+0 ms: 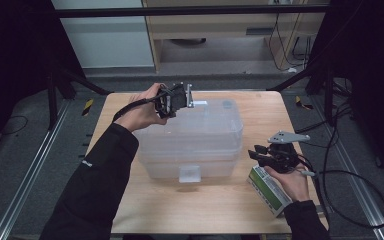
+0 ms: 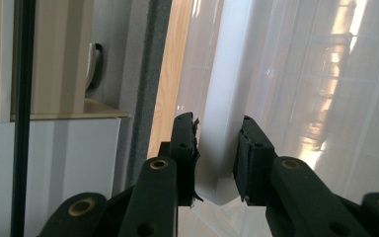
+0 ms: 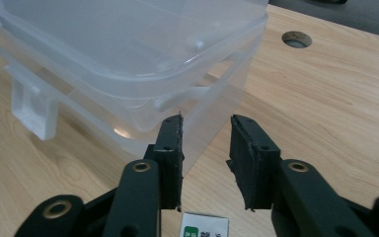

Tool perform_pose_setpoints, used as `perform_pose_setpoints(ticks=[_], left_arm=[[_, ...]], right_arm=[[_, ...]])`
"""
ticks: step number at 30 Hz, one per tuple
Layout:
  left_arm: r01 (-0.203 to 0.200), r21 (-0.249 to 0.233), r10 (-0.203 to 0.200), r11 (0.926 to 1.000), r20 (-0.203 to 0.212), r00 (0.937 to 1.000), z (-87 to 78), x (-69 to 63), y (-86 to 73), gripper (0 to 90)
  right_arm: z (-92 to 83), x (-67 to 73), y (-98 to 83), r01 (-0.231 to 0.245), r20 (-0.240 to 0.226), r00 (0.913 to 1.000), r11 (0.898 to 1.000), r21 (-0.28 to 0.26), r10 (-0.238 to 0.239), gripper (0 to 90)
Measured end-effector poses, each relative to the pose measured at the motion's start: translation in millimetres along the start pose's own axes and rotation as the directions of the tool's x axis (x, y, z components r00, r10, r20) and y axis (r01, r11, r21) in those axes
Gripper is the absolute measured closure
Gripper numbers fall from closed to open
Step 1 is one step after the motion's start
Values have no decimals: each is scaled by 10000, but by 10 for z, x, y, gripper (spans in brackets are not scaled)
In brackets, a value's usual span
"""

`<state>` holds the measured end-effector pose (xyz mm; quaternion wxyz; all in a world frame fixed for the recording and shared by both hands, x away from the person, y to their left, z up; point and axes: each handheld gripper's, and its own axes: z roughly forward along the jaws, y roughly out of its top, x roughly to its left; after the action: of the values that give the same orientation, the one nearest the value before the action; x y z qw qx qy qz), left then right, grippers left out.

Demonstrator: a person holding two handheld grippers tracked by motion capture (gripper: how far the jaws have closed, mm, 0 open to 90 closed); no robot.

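Left gripper (image 1: 176,100) pinching the far latch tab (image 2: 222,148) of the clear lidded bin (image 1: 195,145) mid-table, right gripper (image 1: 272,155) spread and empty just off the bin's right end over a green-white carton (image 1: 269,190), left hand better placed

A clear lidded plastic bin (image 1: 192,137) is seen mid-tabletop (image 1: 220,205); a green-white carton (image 1: 267,190) lies right of it.

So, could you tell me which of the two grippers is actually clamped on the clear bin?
The left gripper: its jaws pinch the white latch tab at the clear bin's far edge. The right gripper is open, apart.
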<state>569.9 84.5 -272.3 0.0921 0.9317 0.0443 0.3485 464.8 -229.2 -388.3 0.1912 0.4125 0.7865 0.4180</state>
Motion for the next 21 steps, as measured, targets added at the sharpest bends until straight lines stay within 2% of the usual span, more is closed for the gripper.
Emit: perform_pose_setpoints(ticks=[9, 11, 14, 16, 21], left_arm=[[77, -107, -79, 9999, -163, 9998, 13, 16, -3, 720], [-120, -66, 119, 9999, -213, 9997, 8, 27, 2, 720], [7, -96, -10, 10000, -288, 9996, 17, 27, 1, 719], [-125, 37, 126, 9999, -331, 9994, 12, 47, 9, 719], [-104, 114, 109, 9999, -377, 9992, 14, 49, 19, 718]], right_arm=[[60, 37, -2, -84, -354, 9993, 9999, 95, 87, 770], [89, 49, -7, -65, -358, 9993, 9999, 141, 70, 788], [114, 60, -5, -118, -448, 9989, 9999, 119, 123, 812], [129, 70, -5, -174, -552, 9983, 9998, 128, 181, 824], [203, 124, 11, 44, -641, 9979, 9998, 172, -33, 837]])
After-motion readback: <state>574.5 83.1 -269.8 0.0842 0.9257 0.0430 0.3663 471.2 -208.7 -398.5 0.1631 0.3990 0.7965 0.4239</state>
